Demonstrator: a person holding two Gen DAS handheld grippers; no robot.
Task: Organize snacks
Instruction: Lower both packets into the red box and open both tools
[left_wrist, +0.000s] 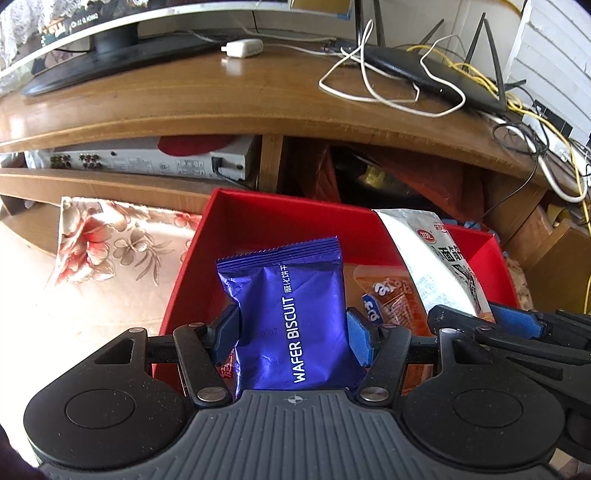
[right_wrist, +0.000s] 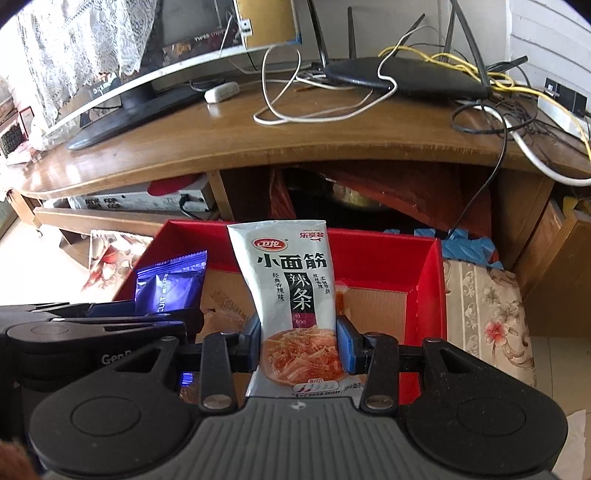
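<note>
Two tongs, we note: left tongs (left_wrist: 291, 332) pinching purple wafer biscuit packet (left_wrist: 291, 314), right tongs (right_wrist: 301, 343) pinching white spicy-strip packet (right_wrist: 291, 295). Both packets upright over red box (right_wrist: 424, 295); orange packet (left_wrist: 391, 299) inside. Beyond, wooden surface (left_wrist: 184, 99) with router (right_wrist: 406, 77), cables.

Purple wafer biscuit packet (left_wrist: 291, 314) stood upright over red box (left_wrist: 266, 210); white spicy-strip packet (right_wrist: 295, 295) upright beside it; orange packet (left_wrist: 391, 299) lay inside.
</note>
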